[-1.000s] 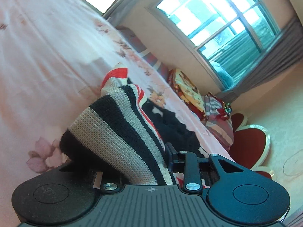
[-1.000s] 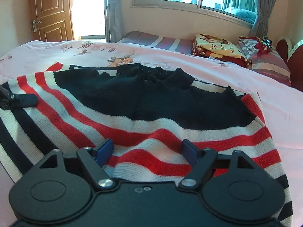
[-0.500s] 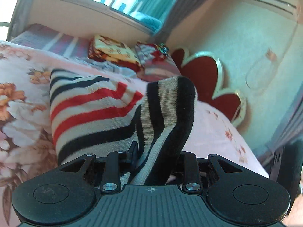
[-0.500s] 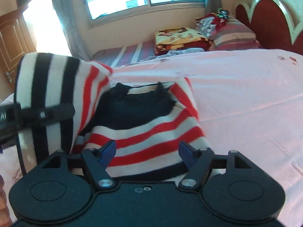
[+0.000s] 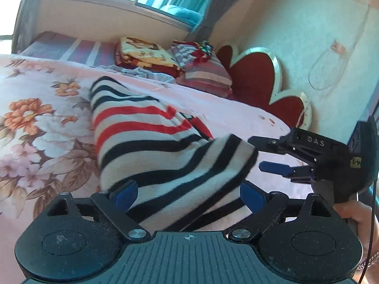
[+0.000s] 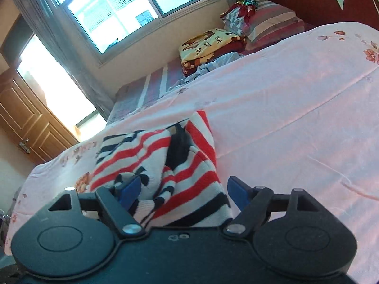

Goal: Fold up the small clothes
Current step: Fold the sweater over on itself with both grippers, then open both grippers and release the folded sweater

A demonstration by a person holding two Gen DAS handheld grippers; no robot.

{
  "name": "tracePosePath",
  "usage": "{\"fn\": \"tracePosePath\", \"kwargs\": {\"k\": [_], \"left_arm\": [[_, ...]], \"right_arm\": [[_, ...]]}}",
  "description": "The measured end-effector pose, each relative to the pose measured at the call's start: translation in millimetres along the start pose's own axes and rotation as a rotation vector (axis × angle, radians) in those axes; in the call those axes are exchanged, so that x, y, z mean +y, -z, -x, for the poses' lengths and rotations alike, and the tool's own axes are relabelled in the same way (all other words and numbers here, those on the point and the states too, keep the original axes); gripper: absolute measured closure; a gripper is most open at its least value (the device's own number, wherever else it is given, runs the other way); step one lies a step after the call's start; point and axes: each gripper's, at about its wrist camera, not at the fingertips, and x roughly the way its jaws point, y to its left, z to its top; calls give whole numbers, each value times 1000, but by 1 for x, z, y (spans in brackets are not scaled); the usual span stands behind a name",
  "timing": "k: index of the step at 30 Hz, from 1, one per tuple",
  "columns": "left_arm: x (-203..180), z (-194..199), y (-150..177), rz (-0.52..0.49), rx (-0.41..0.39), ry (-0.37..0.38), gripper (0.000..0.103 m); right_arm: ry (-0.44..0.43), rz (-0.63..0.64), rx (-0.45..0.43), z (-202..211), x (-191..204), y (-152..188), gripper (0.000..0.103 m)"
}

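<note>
Half a second back my left gripper (image 5: 189, 195) pinched the striped sweater (image 5: 146, 142); its jaws have just been opening, cloth loose between them. My right gripper (image 6: 183, 193) has spread too, clamping nothing. Beyond, the sweater lies folded on the pink floral bedsheet (image 5: 30, 127), 2 pillows (image 5: 206, 71) farther off.

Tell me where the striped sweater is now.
The striped sweater lies folded on the pink bedsheet, just ahead of both open grippers, with pillows beyond it.
</note>
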Motion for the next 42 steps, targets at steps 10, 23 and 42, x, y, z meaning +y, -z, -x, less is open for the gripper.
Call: {"fn": "tracePosePath", "kwargs": {"k": [10, 23, 42], "left_arm": [[60, -15, -20, 101, -31, -219, 10], [66, -68, -22, 141, 5, -263, 10], [15, -100, 5, 67, 97, -199, 0]], "right_arm": [[-80, -3, 147, -58, 28, -28, 9], [-107, 133, 263, -103, 41, -2, 75], [112, 183, 104, -48, -17, 7, 51]]}}
